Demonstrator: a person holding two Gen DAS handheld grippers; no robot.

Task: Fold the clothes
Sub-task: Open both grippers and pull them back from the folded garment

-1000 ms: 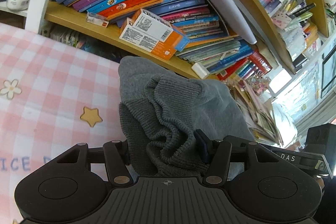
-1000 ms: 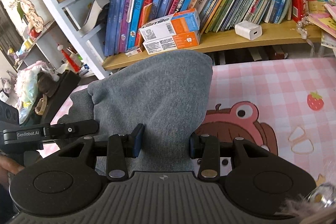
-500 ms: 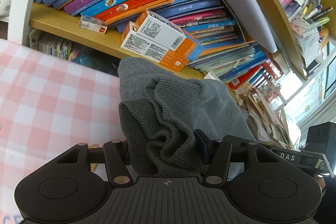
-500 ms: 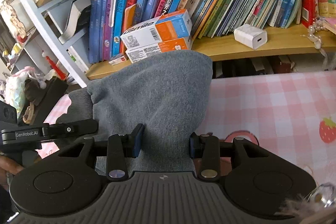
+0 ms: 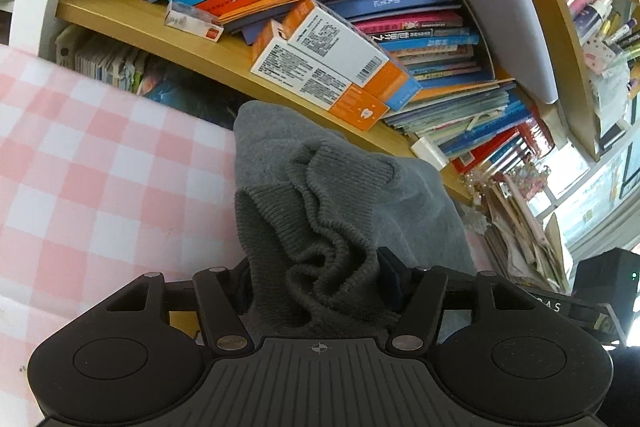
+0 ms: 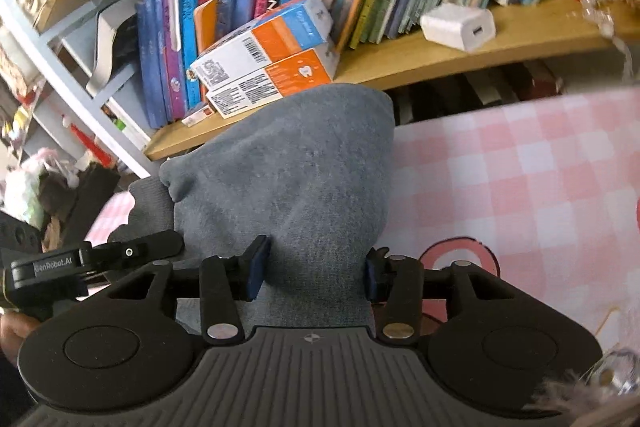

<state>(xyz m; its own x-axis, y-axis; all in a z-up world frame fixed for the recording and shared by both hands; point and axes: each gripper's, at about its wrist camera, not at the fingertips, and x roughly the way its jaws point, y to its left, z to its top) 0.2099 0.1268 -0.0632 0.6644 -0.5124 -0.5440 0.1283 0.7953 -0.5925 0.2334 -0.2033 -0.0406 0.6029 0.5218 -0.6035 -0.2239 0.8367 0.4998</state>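
Both hand-held grippers — left [image 5: 316, 285], right [image 6: 316, 273] — were opening around the grey sweater [image 6: 296, 187], bunched just below the bookshelf [image 6: 460, 55]; released unevenly, its ribbed hem [image 5: 316, 227] could slump and undo the fold

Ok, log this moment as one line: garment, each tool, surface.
garment: grey sweater bunched | left tool: opening, ribbed hem between jaws | right tool: opening, sweater between jaws | surface: pink checked cloth

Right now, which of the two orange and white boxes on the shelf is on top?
The box with the blue end is on top. It lies across the lower box, which has no blue and shows a small white tooth picture on its orange part.
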